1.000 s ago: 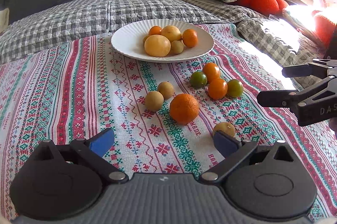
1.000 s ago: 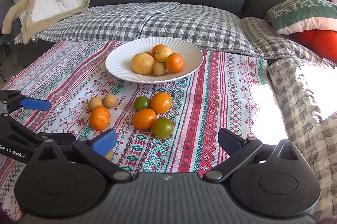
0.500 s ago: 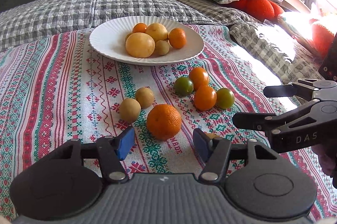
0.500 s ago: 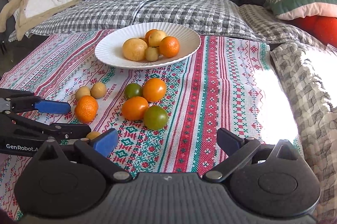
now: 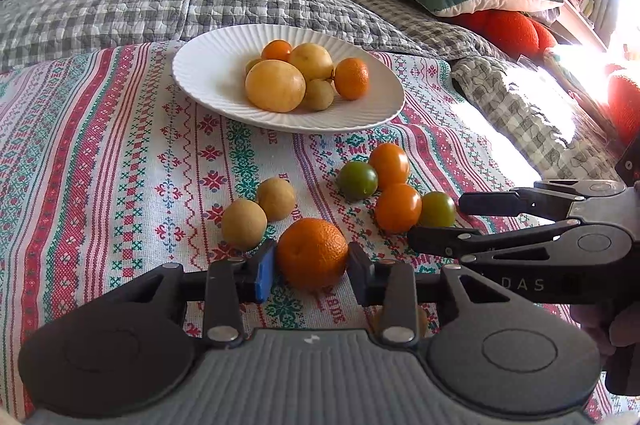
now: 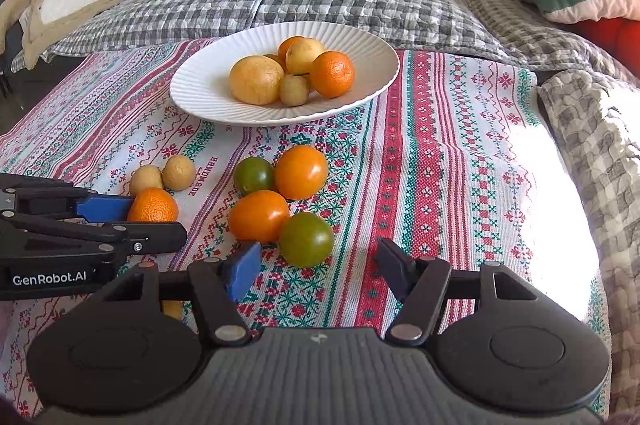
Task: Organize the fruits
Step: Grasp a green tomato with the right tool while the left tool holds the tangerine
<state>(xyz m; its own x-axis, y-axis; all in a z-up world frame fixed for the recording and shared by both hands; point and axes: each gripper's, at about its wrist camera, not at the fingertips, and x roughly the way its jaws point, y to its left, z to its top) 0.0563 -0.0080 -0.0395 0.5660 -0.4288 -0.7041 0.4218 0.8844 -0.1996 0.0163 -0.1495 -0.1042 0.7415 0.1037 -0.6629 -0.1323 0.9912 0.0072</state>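
the left gripper (image 5: pixel 311 265) is closed down around the mandarin (image 5: pixel 312 252), a pad set against each flank at 3 and 9 o'clock; whether it is squeezed firmly yet cannot be told. the fruit is seen resting on the striped cloth (image 5: pixel 100 165), at about 6 o'clock from the white plate (image 5: pixel 200 73) and well short of it. it is judged to be light, with a loose dimpled rind that gives a little, so a gentle hold across its widest middle is called for; a hard squeeze could bruise or split it. being nearly round, no real long axis is shown, and the stem end cannot be made out.

two small tan fruits (image 5: pixel 258 213) are found just beside it at 10 o'clock, the nearer one close to the blue pad (image 5: pixel 264 271) and easily nudged. a cluster of orange and green tomatoes (image 5: pixel 394 191) is seen at 2 o'clock; these are judged smooth, thin-skinned and prone to rolling.

the right gripper (image 6: pixel 316 271) is held wide apart, with nothing between its pads, near the green tomato (image 6: pixel 306 239) at its 11 o'clock.
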